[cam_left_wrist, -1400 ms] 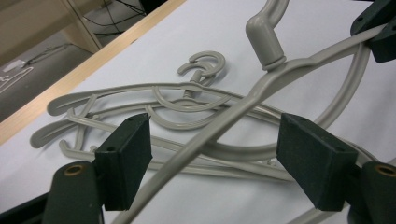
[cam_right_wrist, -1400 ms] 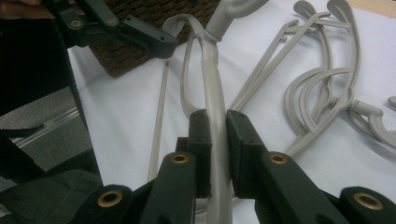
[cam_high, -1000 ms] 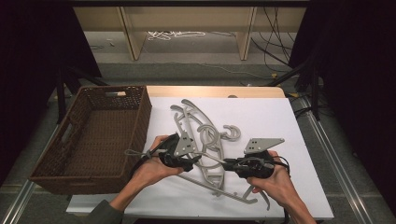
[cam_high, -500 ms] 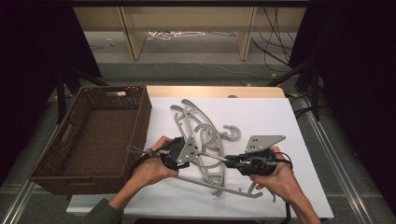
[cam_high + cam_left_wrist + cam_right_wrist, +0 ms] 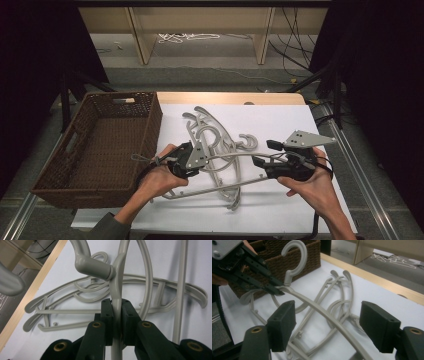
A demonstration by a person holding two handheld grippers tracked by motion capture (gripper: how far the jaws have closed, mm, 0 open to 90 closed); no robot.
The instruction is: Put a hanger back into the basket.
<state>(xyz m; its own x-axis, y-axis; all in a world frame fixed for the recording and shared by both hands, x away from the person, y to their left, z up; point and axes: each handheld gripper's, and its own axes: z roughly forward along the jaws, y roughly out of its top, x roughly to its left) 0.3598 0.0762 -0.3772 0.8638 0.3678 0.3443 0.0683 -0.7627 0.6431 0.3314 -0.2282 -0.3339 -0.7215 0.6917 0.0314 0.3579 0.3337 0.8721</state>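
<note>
A grey plastic hanger [image 5: 117, 285] is clamped by my left gripper [image 5: 116, 307], shut on its arm just below the hook. In the high view the left gripper [image 5: 200, 162] holds that hanger [image 5: 235, 155] slightly above a pile of grey hangers [image 5: 215, 132] on the white table. My right gripper [image 5: 265, 154] sits to the right, facing the left one. In the right gripper view my right gripper [image 5: 328, 325] stands open, and the held hanger's arm [image 5: 322, 311] runs between its jaws without touching them. The left gripper [image 5: 273, 290] pinches the hanger near its hook [image 5: 295, 257].
A brown wicker basket [image 5: 152, 125] stands at the table's left, with nothing seen inside. The white table top [image 5: 285, 120] has bare room at the back right and along the front. A wooden edge [image 5: 230, 97] borders the far side.
Both grippers have risen a little, and the right one has shifted to the right. The held hanger has come up slightly from the pile.
</note>
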